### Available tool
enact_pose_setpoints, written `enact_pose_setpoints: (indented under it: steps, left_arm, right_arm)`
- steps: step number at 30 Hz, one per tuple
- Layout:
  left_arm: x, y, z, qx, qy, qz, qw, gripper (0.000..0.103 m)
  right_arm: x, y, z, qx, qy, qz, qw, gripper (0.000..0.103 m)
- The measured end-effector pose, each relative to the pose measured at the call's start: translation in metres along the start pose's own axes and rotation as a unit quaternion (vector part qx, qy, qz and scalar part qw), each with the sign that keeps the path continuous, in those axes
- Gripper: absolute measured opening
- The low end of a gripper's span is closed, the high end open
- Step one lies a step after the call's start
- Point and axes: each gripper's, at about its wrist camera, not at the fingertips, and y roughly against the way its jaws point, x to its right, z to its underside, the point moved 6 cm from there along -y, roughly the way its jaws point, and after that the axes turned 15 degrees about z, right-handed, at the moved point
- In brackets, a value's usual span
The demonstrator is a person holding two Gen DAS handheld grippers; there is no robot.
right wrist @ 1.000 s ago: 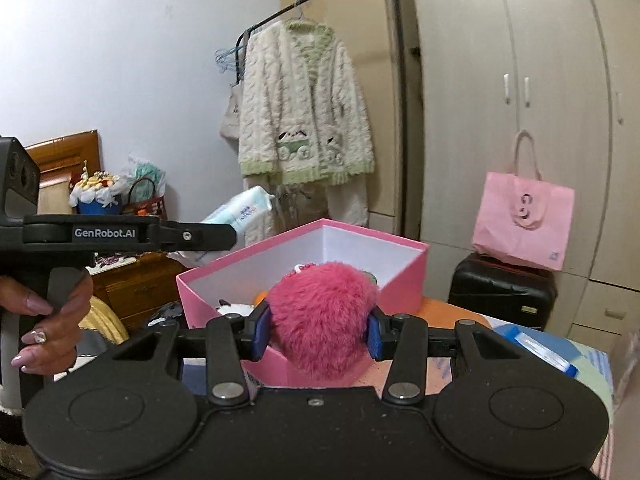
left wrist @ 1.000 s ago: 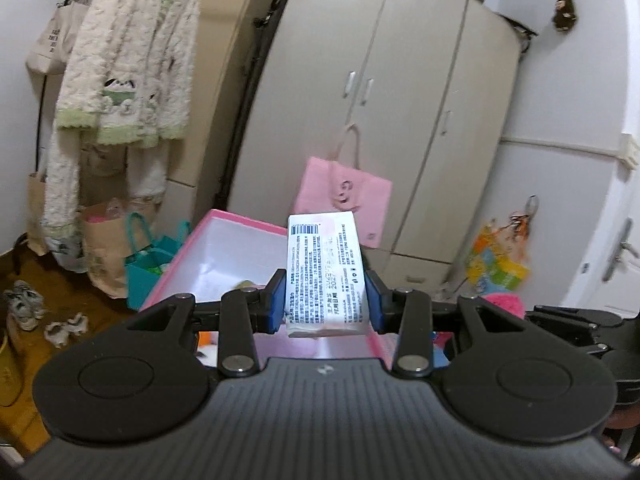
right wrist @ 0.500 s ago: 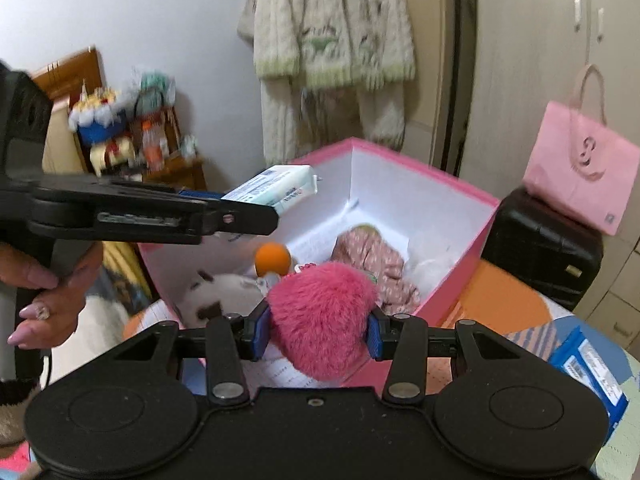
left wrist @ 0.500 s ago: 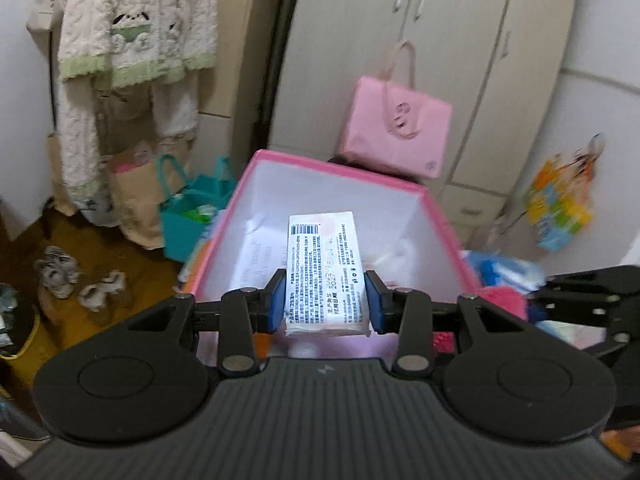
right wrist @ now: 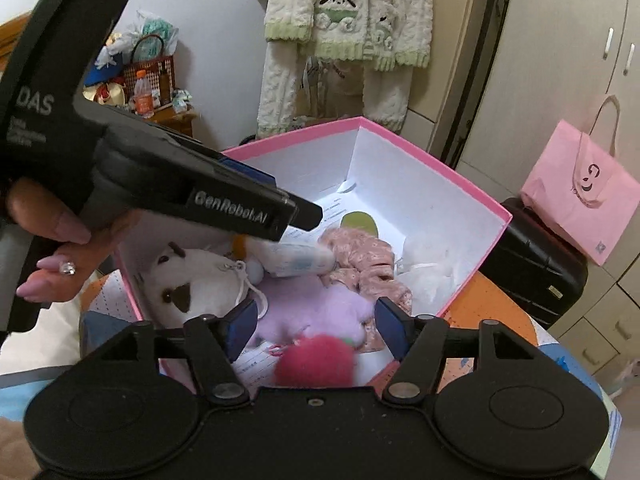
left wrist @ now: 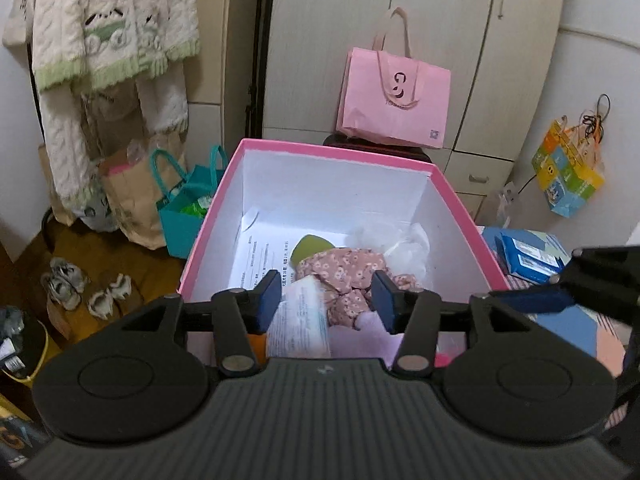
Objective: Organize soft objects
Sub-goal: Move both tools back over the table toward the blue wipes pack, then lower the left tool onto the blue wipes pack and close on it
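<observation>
Nearest, the right tongs [right wrist: 312, 322] are opening over the pink pompom [right wrist: 316, 360]; the left tongs [left wrist: 325, 298] are opening over the tissue pack [left wrist: 300, 320]. Both fall into the pink box [left wrist: 332, 152]. Better to lift straight up, not dragging the toys.

The pink box [right wrist: 476, 196] stands on a surface covered by a patterned cloth [right wrist: 492, 312] in orange, blue and white; whether that surface is a table or a bed cannot be told. To the box's right on the same cloth lies a blue pack [left wrist: 528, 254], near the box but apart from it. On the wooden floor [left wrist: 120, 256] to the left stand a teal bag [left wrist: 188, 208] and a brown paper bag [left wrist: 132, 196], with small shoes [left wrist: 86, 286] nearby.
</observation>
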Motion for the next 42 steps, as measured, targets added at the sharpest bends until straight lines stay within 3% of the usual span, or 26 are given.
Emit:
enact_pose_setpoints:
  steps: [10,16,22,36,42]
  left_arm:
    - [0.036,0.043,-0.001,-0.007,-0.044,0.008,0.9990,0.070]
    - [0.083,0.070,0.001,-0.017,-0.093,0.054,0.9940,0.075]
    - [0.133,0.077,0.011,-0.053,-0.118,0.123,0.9840,0.079]
    - [0.220,0.029,0.015,-0.093,-0.140,0.186,0.9682,0.087]
    - [0.240,-0.014,0.009,-0.084,-0.138,0.194,0.9677,0.087]
  right_arm:
    - [0.037,0.060,0.016,0.047,-0.054,0.004,0.997,0.071]
    - [0.054,0.099,0.034,0.065,-0.074,0.013,0.995,0.072]
    - [0.071,0.131,0.059,0.074,-0.083,0.033,0.993,0.074]
    - [0.131,0.158,0.118,0.081,-0.132,0.092,0.984,0.076]
    - [0.159,0.145,0.134,0.081,-0.123,0.121,0.982,0.079]
